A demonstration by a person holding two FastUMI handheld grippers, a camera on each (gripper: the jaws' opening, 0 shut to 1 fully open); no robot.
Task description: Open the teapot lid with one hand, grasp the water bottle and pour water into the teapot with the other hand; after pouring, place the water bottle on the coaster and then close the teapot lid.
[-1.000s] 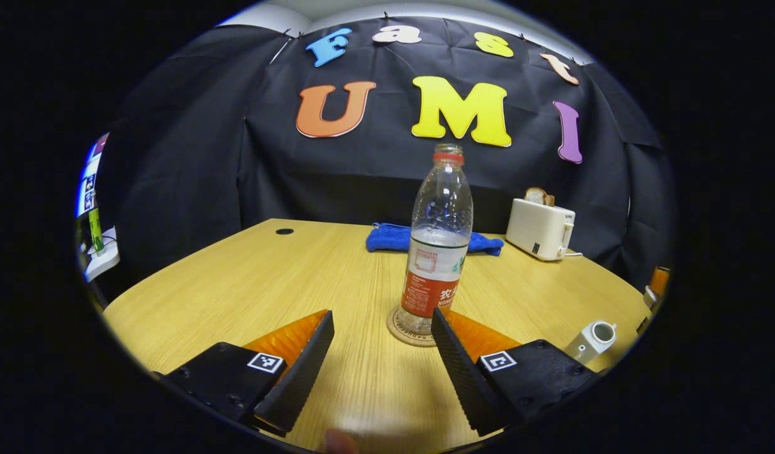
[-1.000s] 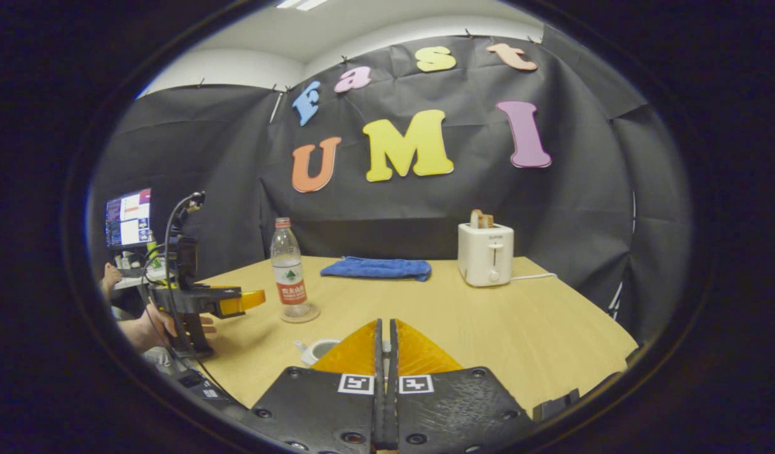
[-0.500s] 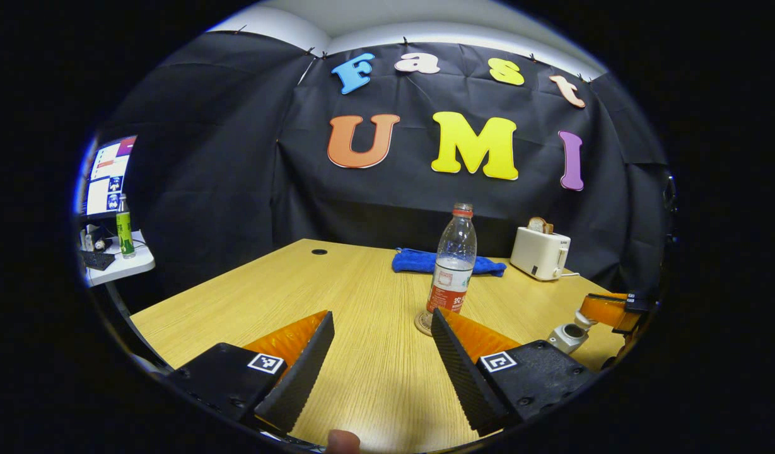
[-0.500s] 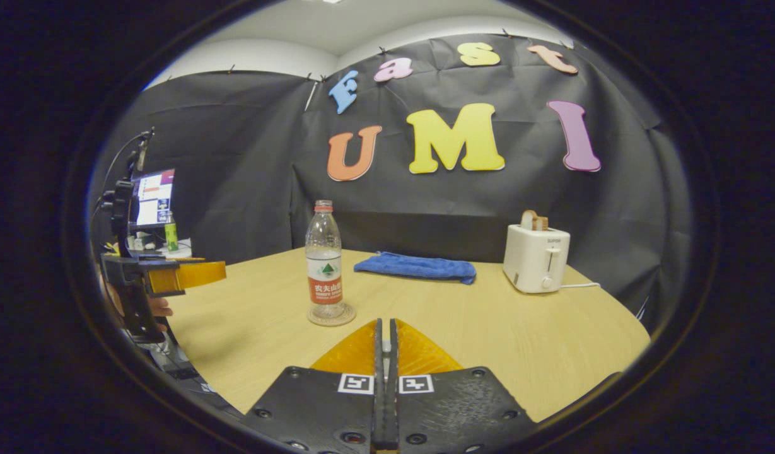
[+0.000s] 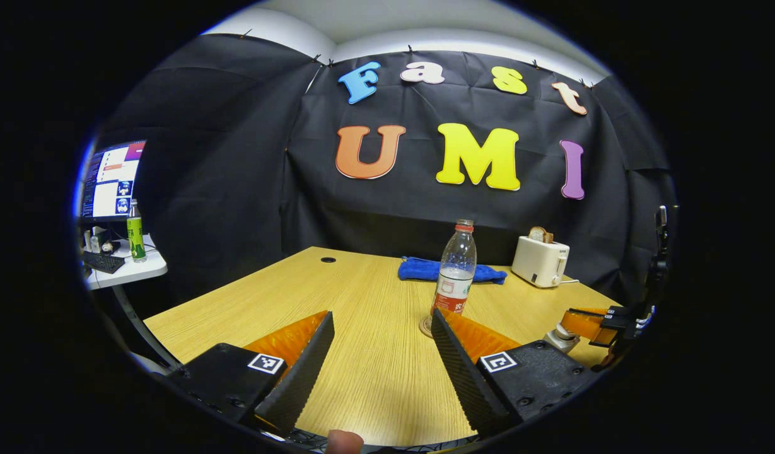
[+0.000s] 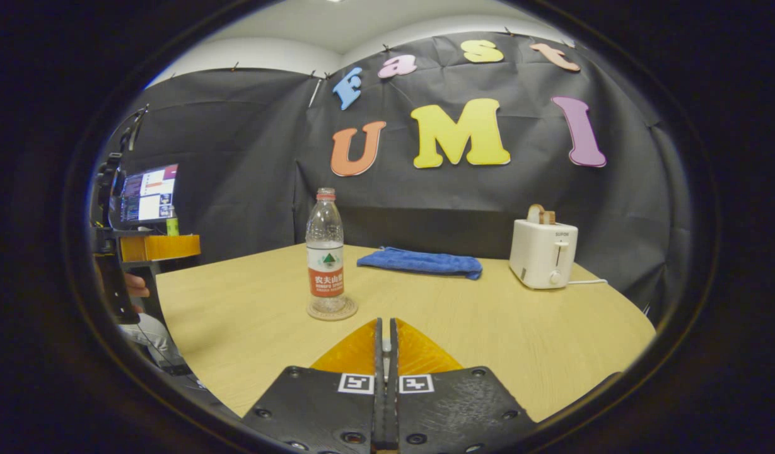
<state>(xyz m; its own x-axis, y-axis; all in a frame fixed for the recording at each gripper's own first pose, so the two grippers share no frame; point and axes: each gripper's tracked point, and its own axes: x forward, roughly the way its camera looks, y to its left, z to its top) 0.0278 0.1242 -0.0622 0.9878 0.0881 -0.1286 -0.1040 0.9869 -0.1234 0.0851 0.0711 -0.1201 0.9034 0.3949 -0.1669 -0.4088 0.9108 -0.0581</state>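
My left hand-held gripper [image 5: 382,343] is spread wide over the bench [image 5: 362,302]. The water bottle [image 5: 454,275] stands upright on its coaster [image 6: 332,309]. My right hand-held gripper [image 6: 385,343] is pressed together, at the teapot [image 5: 559,337].

A: What stands on the table [image 6: 488,328]?
B: A water bottle [image 6: 325,249] stands upright on a round coaster [image 6: 332,309]. Behind it lies a blue cloth [image 6: 419,261], and to the right a white toaster [image 6: 543,253] with bread in it.
A: And the right gripper [image 6: 384,343]?
B: Its two fingers are pressed together at the bottom. What they hold, if anything, I cannot tell.
A: Anything at the left?
B: The left gripper [image 6: 163,247], above the table edge, with a hand [image 6: 134,285] under it, and a monitor [image 6: 149,200] behind.
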